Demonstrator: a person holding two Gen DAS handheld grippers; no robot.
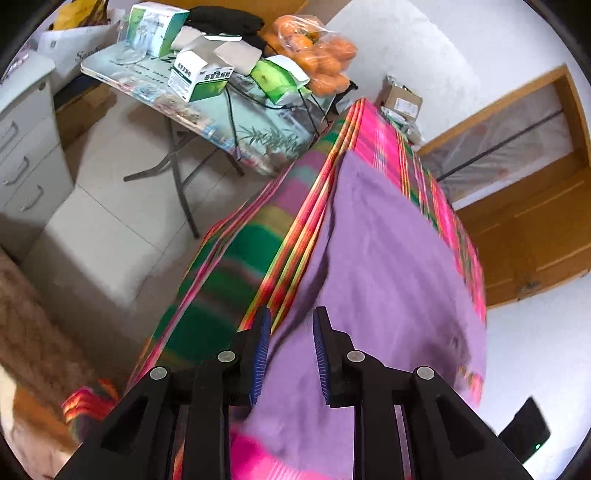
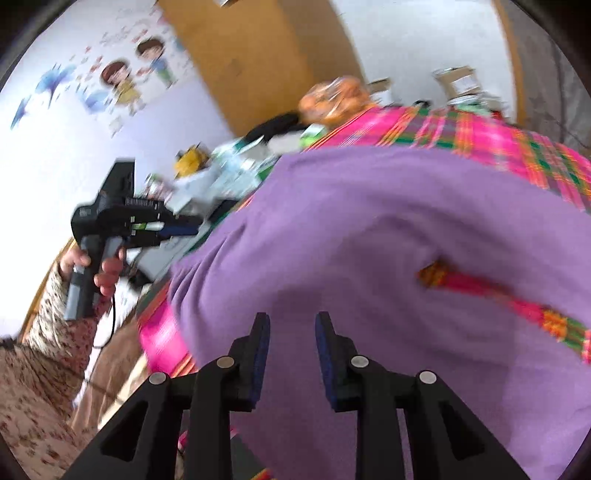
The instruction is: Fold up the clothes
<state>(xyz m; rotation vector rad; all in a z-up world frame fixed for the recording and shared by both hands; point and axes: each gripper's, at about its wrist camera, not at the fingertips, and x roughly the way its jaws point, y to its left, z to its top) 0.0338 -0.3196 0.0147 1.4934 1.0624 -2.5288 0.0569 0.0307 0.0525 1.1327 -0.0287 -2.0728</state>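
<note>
Holding oranges, clear bag (image 1: 317, 48), folding table (image 1: 207, 107)

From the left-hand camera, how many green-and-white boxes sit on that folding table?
3: one at the far left, one in the middle, one lying by the oranges. More may be hidden behind clutter.

bright daylight, motion blur, fisheye warp
</note>
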